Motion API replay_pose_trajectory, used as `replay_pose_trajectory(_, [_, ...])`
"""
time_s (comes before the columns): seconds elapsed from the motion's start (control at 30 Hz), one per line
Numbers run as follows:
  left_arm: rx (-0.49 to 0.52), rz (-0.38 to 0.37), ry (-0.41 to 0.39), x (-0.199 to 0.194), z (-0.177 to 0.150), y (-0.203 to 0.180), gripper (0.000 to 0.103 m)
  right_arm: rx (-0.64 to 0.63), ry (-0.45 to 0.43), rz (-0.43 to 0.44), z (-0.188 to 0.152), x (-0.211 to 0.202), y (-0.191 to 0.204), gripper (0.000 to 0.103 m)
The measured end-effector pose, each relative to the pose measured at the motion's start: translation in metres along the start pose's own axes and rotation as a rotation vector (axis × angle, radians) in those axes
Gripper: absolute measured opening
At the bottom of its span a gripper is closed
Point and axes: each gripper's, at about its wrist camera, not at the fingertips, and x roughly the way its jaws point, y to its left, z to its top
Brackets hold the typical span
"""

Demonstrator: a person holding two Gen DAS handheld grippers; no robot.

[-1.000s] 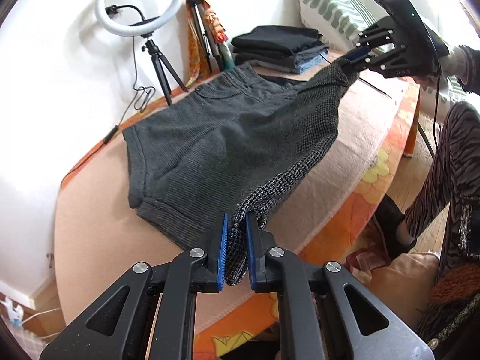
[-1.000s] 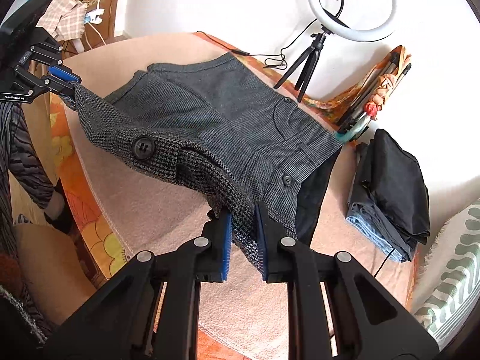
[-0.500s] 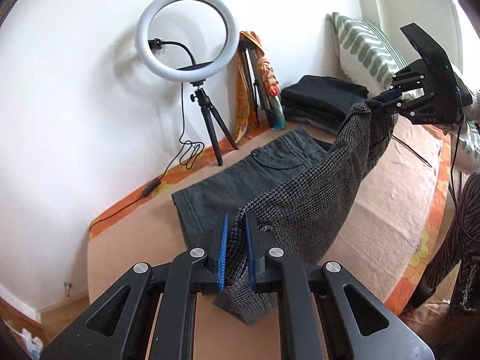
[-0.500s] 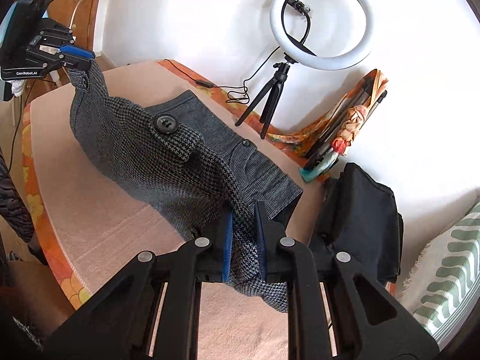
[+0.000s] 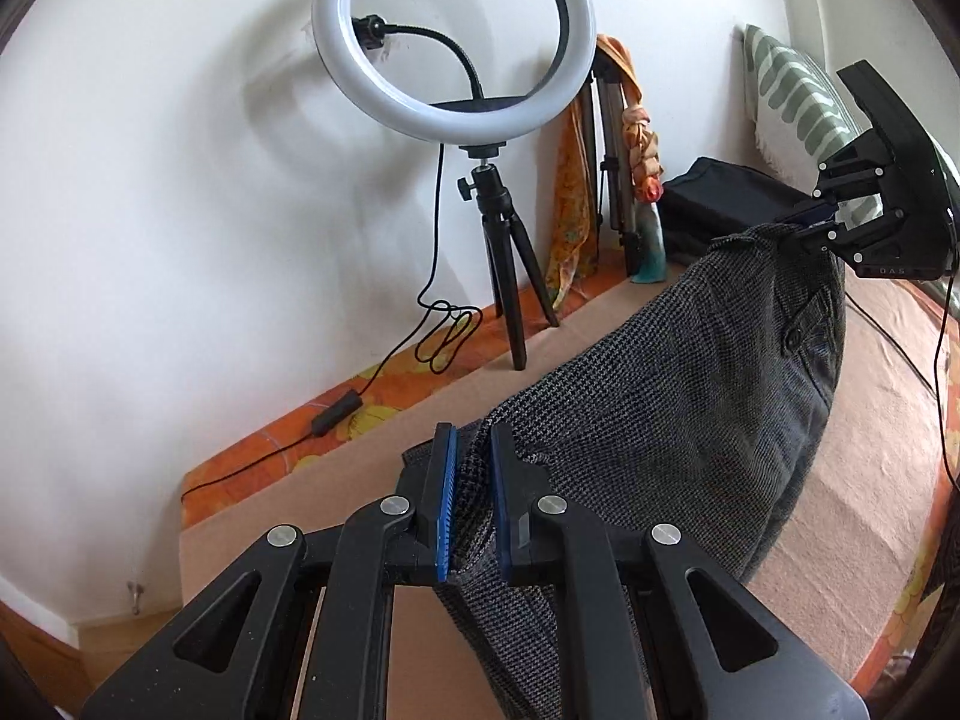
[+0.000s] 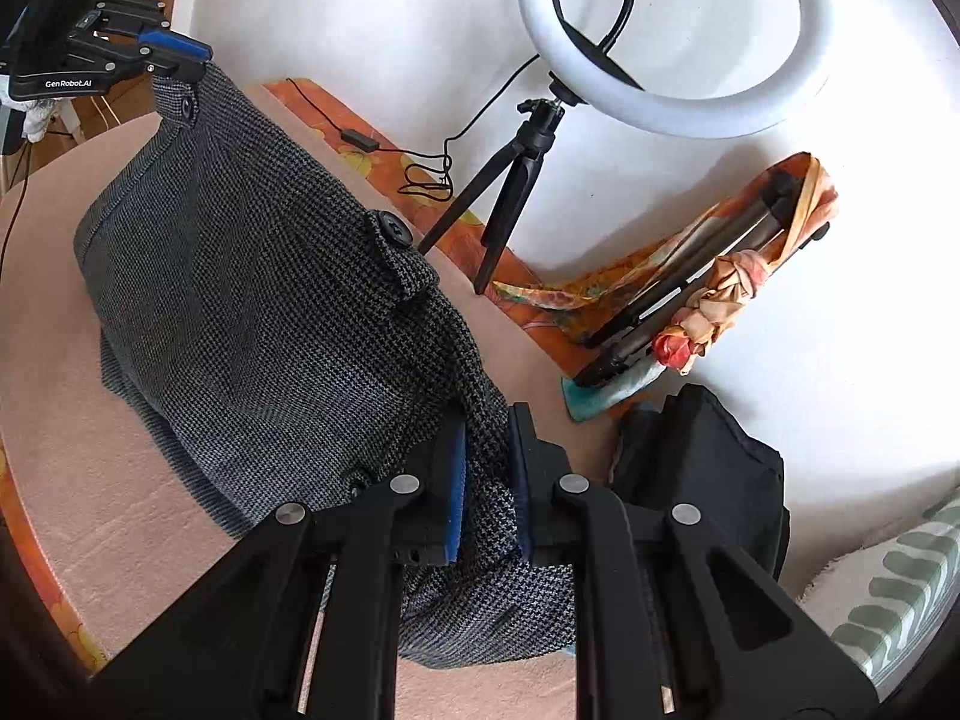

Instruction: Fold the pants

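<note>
The grey houndstooth pants hang lifted between my two grippers above the pink-covered bed. My left gripper is shut on one edge of the cloth; it also shows at the upper left of the right wrist view. My right gripper is shut on the other edge, near a buttoned flap; it shows at the right of the left wrist view. The lower part of the pants sags down to the bed surface.
A ring light on a black tripod stands at the wall with its cable trailing on the bed. A bundled tripod wrapped in orange cloth, a stack of dark folded clothes and a green-patterned pillow lie nearby.
Both grippers have raised the held edge of the pants and carried it toward the wall. The flat-lying half seen earlier is now hidden under the lifted cloth.
</note>
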Motion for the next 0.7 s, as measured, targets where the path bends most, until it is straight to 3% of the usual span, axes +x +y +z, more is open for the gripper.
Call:
replay_pose_trajectory(0.33, [-0.006, -0.019, 0.093, 0.093, 0.002, 0.025, 0.009, -0.006, 0.129, 0.047, 0.014, 0.097, -0.018, 0.014])
replay_pose_trajectory(0.7, [0.007, -0.007, 0.174, 0.164, -0.002, 0.035, 0.009, -0.005, 0.227, 0.064, 0.015, 0.176, -0.021, 0.014])
